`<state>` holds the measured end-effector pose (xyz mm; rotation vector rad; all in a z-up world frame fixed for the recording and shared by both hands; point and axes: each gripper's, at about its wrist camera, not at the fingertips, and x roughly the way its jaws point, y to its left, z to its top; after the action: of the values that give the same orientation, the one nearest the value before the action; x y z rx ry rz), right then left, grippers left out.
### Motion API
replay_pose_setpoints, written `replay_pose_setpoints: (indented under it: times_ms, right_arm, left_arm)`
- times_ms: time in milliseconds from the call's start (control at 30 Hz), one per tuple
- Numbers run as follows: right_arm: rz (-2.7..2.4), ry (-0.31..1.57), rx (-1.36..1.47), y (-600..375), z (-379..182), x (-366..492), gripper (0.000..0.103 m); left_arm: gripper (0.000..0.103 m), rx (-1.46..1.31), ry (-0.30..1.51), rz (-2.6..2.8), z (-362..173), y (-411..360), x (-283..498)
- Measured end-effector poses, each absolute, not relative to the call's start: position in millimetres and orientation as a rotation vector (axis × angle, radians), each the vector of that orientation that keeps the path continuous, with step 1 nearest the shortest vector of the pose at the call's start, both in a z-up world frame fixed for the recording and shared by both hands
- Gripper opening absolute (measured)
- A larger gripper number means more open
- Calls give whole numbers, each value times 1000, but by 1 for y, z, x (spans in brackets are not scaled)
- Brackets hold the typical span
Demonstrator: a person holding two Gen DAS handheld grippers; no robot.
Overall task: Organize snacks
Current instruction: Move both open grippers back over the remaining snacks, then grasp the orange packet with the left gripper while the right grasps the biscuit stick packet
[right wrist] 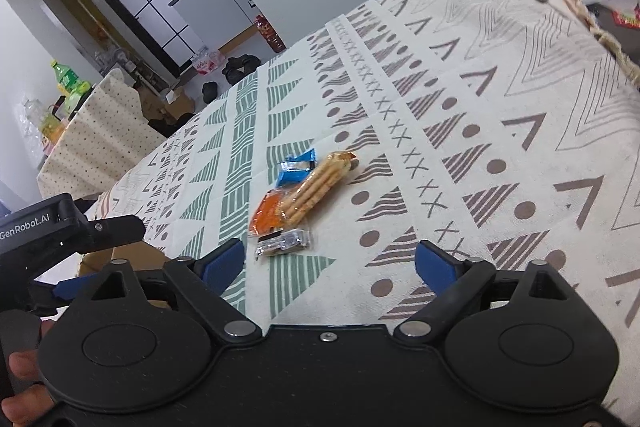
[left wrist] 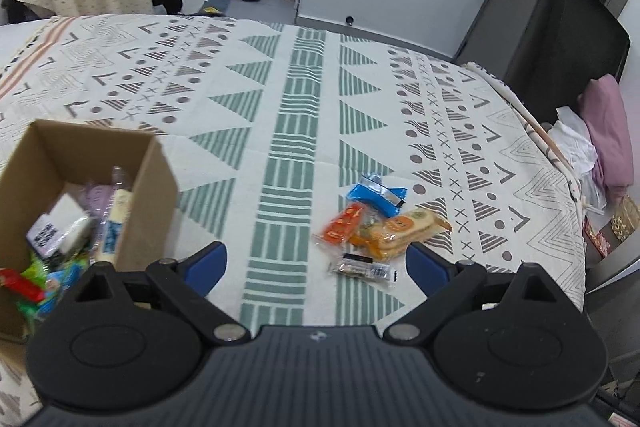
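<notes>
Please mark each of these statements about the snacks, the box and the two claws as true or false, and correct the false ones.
1. Both claws are open and hold nothing. True: left claw, right claw.
2. The cardboard box is empty. False: it already holds several snack packets.
3. The blue packet lies on the cloth outside the box. True.
4. The cracker pack is gripped by the left claw. False: it rests on the patterned cloth, untouched.
5. The loose snacks are scattered far apart. False: they lie together in one small pile.
</notes>
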<state>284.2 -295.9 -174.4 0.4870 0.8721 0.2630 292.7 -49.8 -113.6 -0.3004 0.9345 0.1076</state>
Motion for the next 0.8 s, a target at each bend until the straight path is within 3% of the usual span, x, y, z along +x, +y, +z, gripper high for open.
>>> replay_pose_setpoints:
  times_ms: [133,233,400,467,800]
  right_arm:
    - [285,902,564,-300,-188,298,71]
    - [299,919,615,-302,-197,310,67]
    - [334,941,722,-300,-213,331,64]
    - [335,945,735,-299,-218,339,63]
    - [369,968,826,-294,-241,365,63]
  left_arm:
    - [94,-289,955,105,-125,-55,310]
    - [89,-295,968,97,-135,-57,323]
    - [77,-289,988,95,-157,-60,343]
    - [67,-297,1001,87,-168,-59,349]
    - [57,-286,1004,30,-199,-63,372]
